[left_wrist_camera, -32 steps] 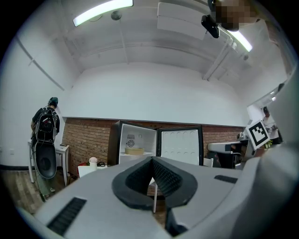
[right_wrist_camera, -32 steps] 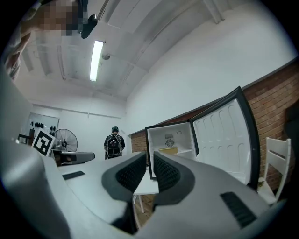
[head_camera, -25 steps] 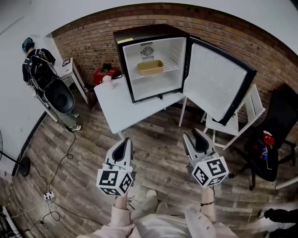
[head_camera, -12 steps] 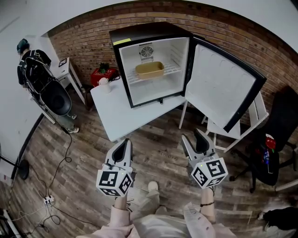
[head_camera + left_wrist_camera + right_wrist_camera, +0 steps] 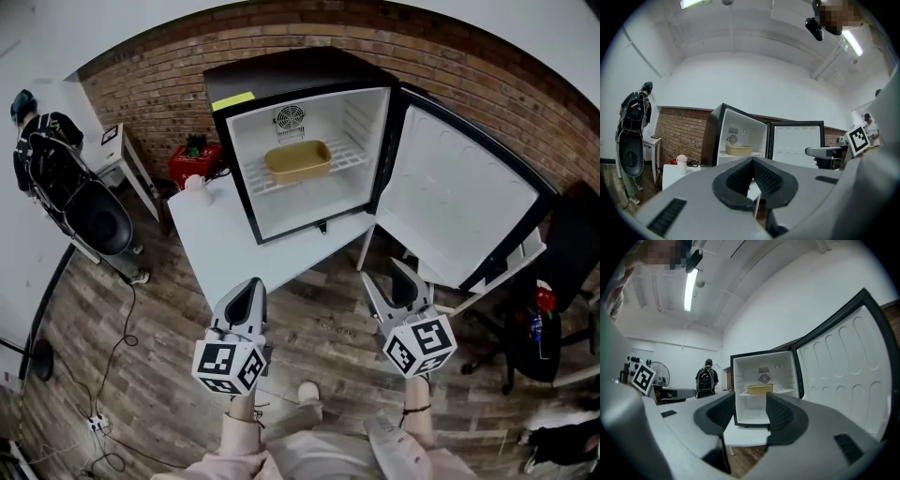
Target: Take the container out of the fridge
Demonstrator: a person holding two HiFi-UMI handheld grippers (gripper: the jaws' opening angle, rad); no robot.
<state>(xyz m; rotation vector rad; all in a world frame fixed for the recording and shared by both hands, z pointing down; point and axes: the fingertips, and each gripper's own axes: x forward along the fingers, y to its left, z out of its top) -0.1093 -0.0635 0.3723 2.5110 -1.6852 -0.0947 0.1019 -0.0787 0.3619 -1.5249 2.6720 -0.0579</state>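
A tan container sits on the white wire shelf inside the black fridge, whose door hangs open to the right. The container also shows in the left gripper view and the right gripper view, far ahead of both jaws. My left gripper is held low in front of the table, shut, with nothing in it. My right gripper is level with it and open, also with nothing between its fingers. Both are well short of the fridge.
The fridge stands on a white table with a small pink-lidded jug at its far left. A person and a black chair are at the left. A white stool sits under the door, and an office chair at the right.
The fridge and table have come nearer and look larger in the head view. The right gripper's jaws stand wider apart than a second ago. The left gripper stays shut.
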